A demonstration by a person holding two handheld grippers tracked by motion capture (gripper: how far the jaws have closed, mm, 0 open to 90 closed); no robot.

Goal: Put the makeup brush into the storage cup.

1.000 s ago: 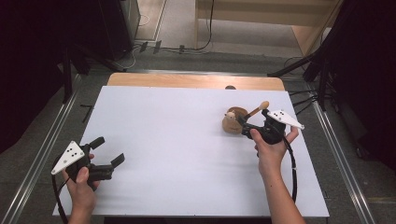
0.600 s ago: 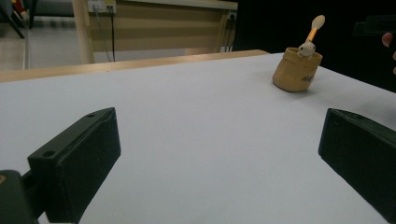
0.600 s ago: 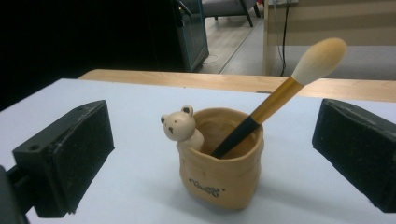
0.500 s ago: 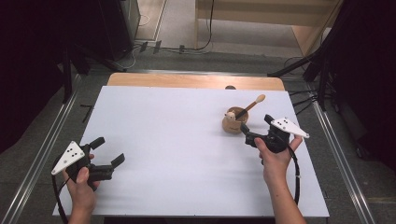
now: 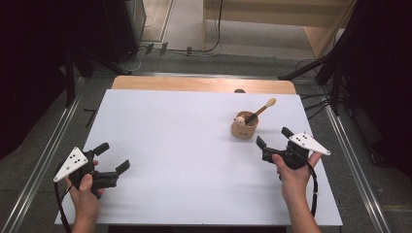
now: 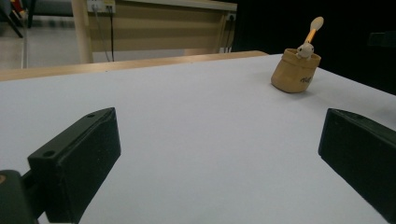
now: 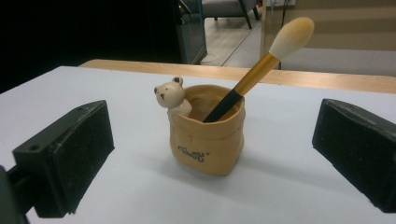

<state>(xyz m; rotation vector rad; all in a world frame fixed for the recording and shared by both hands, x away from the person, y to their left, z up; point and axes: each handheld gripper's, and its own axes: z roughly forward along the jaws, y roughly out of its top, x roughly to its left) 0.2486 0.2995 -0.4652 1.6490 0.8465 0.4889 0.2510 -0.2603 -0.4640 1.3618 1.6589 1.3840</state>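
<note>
A small tan pot [image 5: 244,128] with a little bear figure [image 7: 170,95] on its rim stands on the white table [image 5: 184,145], right of centre. A makeup brush [image 5: 260,110] with a black-and-gold handle and pale bristles leans in the pot [image 7: 207,135]. My right gripper [image 5: 274,139] hovers open just right of and nearer than the pot, jaws wide apart and holding nothing. At the near left corner my left gripper [image 5: 111,158] is open too, far from the pot [image 6: 295,71], which stands small in the left gripper view.
A wooden strip [image 5: 204,85] runs along the table's far edge. Metal rails [image 5: 43,155] flank both sides. Beyond lie floor cables [image 5: 194,48] and wooden furniture [image 5: 272,14].
My right gripper has drawn back from the brush and pot toward the near right and now stands open. The brush stays leaning in the pot. The left gripper has not moved.
</note>
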